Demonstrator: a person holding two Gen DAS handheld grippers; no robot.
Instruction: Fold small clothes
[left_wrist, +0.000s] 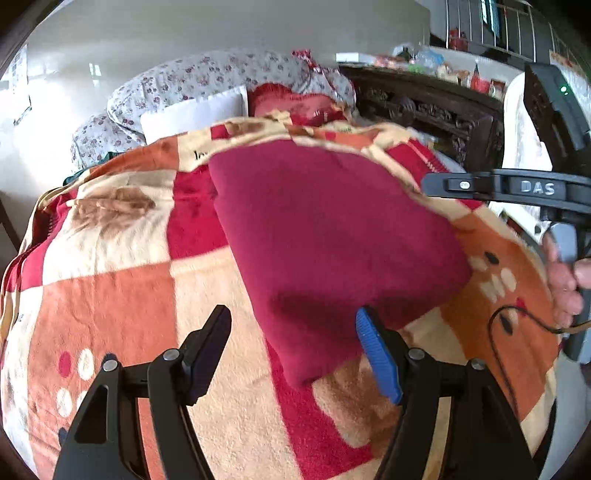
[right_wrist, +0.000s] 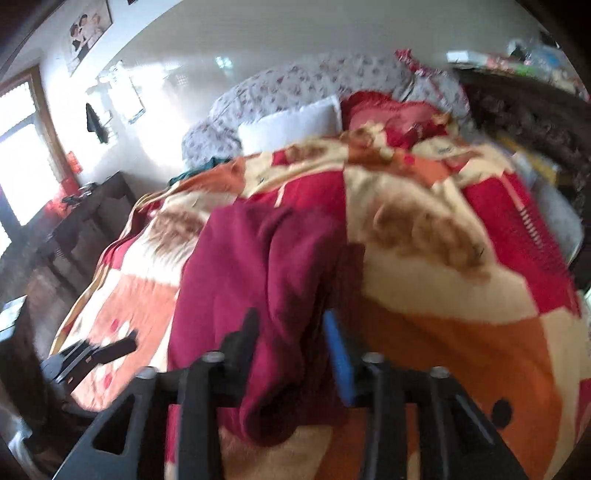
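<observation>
Bed under my claws, covered by a fleece blanket in orange, cream and red checks. Dark red garment lies flat on the blanket, folded over. Toward the head end: white pillow, floral-print bedding heaped behind it, red cloth bundle beside the pillow. Carved dark headboard on the far right.

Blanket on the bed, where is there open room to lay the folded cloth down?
The blanket is bare left of the maroon cloth, up to the left gripper. It is crowded by the pillows at the head.
</observation>
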